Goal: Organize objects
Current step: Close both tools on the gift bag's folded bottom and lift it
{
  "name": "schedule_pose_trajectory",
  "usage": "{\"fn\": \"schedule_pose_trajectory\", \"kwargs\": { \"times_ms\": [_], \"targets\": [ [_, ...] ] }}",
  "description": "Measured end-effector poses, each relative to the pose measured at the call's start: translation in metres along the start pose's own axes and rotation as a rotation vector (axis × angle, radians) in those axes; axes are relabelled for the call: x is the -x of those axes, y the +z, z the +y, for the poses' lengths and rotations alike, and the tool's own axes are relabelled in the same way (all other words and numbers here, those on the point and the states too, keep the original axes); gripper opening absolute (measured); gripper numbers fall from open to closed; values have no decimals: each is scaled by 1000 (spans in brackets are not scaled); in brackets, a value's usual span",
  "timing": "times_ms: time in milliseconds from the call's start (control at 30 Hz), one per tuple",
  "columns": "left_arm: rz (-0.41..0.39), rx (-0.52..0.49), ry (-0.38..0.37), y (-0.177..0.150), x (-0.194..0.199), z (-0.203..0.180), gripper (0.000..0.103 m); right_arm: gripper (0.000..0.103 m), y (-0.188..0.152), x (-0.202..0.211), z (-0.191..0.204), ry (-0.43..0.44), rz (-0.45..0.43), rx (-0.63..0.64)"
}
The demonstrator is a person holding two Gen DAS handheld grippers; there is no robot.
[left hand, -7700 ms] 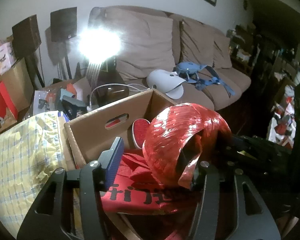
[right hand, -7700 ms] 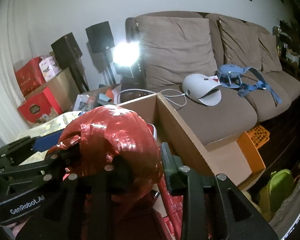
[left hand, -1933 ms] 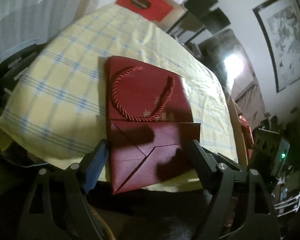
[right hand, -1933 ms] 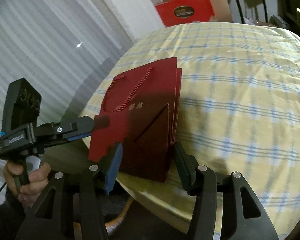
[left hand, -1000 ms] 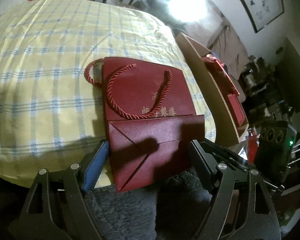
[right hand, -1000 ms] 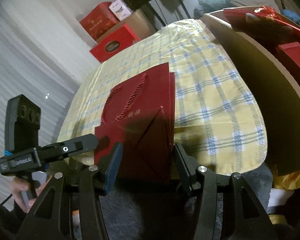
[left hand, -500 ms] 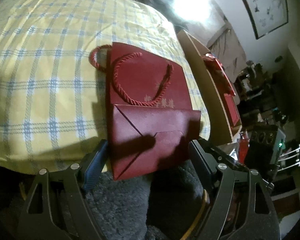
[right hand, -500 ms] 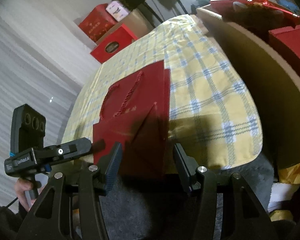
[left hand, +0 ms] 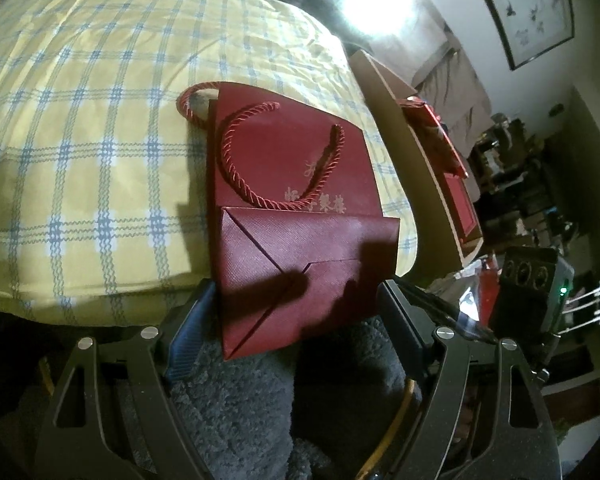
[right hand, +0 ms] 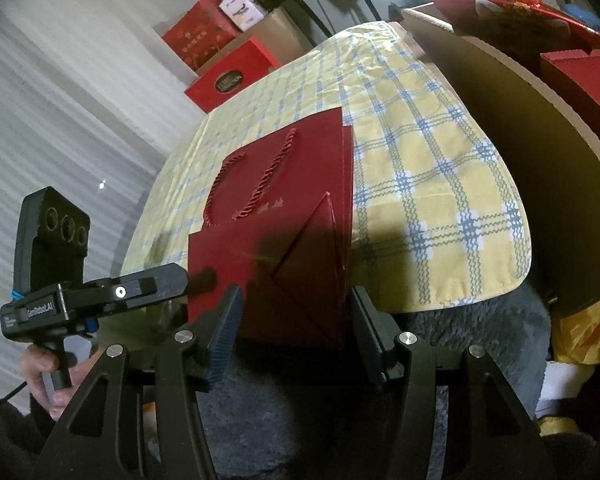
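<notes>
Approaching the flat red paper bag [left hand: 292,200] is the step in hand: it lies on the checked-cloth surface [left hand: 80,140], its folded base overhanging the near edge. Left gripper [left hand: 292,312] fingers stand wide, right gripper [right hand: 296,320] fingers half-spread; both straddle that base, gripping nothing. Next move, in my judgement: pinch the base, then carry it to the cardboard box [right hand: 520,120]. Since 7.7 seconds ago, the red bundle has left both grippers.

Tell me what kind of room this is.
Probably a home living room used for sorting gifts: a sofa under a framed painting, a checked tablecloth, stacked red gift boxes.
</notes>
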State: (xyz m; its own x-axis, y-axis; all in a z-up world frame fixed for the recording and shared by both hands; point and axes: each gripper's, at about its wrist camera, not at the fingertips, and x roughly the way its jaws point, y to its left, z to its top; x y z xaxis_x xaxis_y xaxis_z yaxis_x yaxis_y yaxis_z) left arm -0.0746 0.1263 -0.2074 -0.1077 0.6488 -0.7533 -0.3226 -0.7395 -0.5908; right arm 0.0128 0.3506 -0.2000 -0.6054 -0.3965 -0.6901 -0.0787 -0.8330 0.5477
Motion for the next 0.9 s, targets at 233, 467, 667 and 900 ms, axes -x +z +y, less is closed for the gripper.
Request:
{"fn": "schedule_pose_trajectory", "kwargs": {
  "times_ms": [233, 467, 667, 900],
  "targets": [
    [-23, 24, 4, -2, 9, 10, 77, 57, 1, 2, -20, 15, -10, -70],
    [23, 44, -21, -12, 0, 18, 77, 57, 0, -4, -30, 70, 6, -120],
    [47, 25, -40, -18, -7, 7, 77, 45, -3, -15, -26, 136, 27, -130],
    [43, 17, 17, -22, -15, 4, 61, 35, -5, -16, -25, 143, -10, -142]
  ]
}}
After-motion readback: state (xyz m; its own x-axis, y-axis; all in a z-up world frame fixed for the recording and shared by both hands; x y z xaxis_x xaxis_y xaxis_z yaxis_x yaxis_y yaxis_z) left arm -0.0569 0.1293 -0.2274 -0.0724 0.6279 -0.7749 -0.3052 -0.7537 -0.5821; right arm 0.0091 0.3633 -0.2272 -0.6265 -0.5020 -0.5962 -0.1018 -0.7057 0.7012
